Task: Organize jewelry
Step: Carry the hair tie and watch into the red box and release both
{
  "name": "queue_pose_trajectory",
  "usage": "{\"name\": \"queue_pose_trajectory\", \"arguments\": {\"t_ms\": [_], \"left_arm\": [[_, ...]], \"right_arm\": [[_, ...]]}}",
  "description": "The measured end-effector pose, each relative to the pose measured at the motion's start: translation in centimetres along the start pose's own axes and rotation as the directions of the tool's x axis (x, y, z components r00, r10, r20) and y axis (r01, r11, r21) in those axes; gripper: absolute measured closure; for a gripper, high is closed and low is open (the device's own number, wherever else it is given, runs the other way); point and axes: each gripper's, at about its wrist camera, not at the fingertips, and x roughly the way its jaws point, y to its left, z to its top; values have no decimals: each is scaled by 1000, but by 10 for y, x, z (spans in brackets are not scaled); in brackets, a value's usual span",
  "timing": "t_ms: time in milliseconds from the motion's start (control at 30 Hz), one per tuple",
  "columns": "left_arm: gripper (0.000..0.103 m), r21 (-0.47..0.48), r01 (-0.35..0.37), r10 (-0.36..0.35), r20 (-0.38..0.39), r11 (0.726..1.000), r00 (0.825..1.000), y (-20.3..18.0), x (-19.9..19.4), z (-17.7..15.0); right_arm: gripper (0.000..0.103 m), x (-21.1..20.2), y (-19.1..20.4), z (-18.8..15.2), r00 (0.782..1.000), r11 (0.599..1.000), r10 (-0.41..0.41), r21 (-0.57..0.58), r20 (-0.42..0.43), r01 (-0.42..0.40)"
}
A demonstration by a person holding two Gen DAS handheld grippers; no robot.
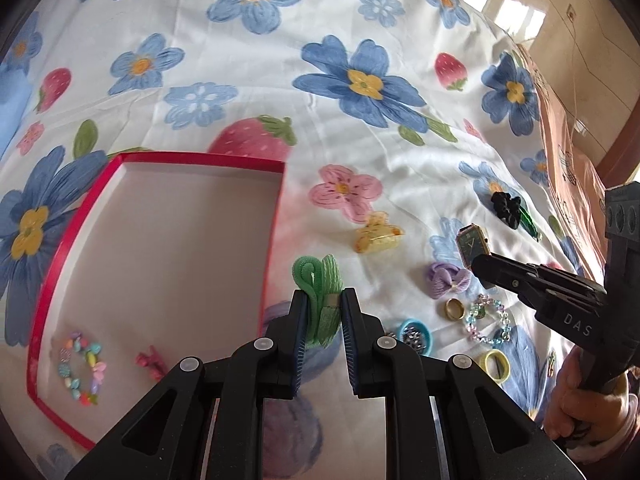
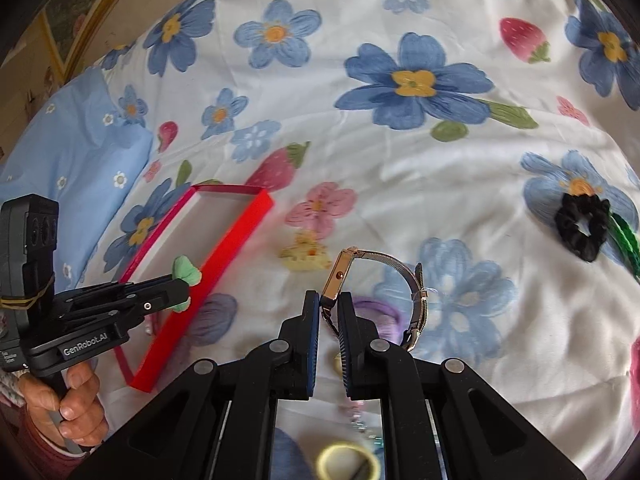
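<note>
Red box (image 1: 276, 208), green scrunchie (image 1: 320, 280), floral sheet (image 1: 400, 152).

**Jewelry partly boxed, two pieces lifted**

A green hair tie (image 1: 320, 300) is pinched, folded, above the bed beside the red box (image 1: 276, 236). A gold-cased watch (image 2: 340, 276) with a mesh band is held on edge, its band arching free. In the box a bead bracelet (image 1: 82, 368) and a red clip (image 1: 152, 362) are laid. On the bedspread a yellow claw clip (image 1: 378, 236), purple flower (image 1: 446, 280), gold ring (image 1: 455, 309) and black scrunchie (image 1: 507, 204) are scattered.
</note>
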Motion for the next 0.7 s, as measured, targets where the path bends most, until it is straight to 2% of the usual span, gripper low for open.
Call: {"name": "queue_pose_trajectory", "arguments": {"t_ms": [433, 700], "left_arm": [[87, -83, -52, 56, 38, 995, 998, 50, -38, -11], [87, -126, -86, 92, 43, 988, 995, 77, -47, -13]], "right_arm": [[94, 24, 70, 9, 995, 990, 90, -104, -35, -93], [94, 44, 109, 16, 988, 977, 142, -155, -58, -150]]}}
